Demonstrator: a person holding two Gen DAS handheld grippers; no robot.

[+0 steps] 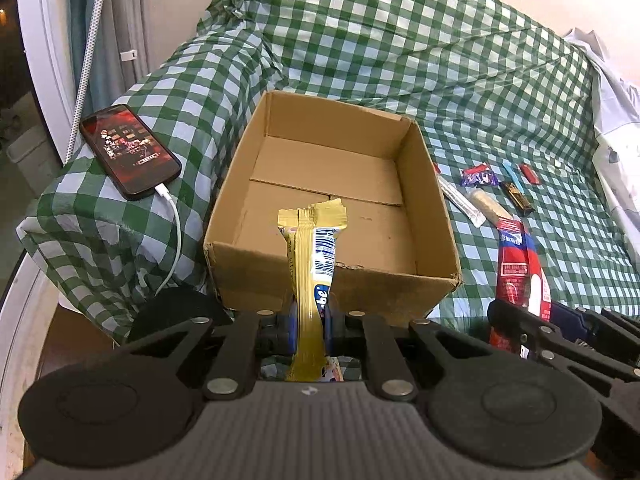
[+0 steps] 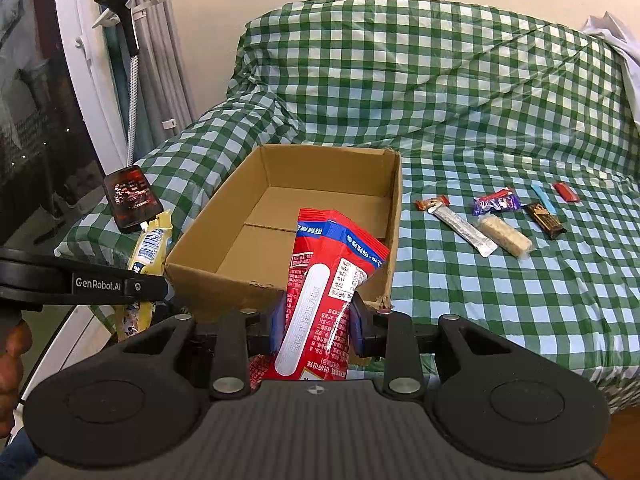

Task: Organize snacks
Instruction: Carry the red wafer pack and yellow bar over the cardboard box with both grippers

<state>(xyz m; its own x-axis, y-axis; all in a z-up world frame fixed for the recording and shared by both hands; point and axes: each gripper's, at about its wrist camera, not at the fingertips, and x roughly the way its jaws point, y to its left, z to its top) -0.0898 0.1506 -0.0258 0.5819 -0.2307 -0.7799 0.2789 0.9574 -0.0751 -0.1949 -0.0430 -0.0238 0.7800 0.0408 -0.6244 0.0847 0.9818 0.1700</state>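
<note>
On a green checked cloth [image 2: 480, 120], an open cardboard box [image 2: 394, 208], empty inside. At its near edge, left gripper [image 1: 310, 326] clamped on a gold snack bar [image 1: 314, 260], right gripper [image 2: 318, 328] clamped on a red snack packet [image 2: 320, 280]. Right of the box, small loose snacks [image 2: 506, 236]. Left, a phone [image 1: 130, 152] charging.
</note>
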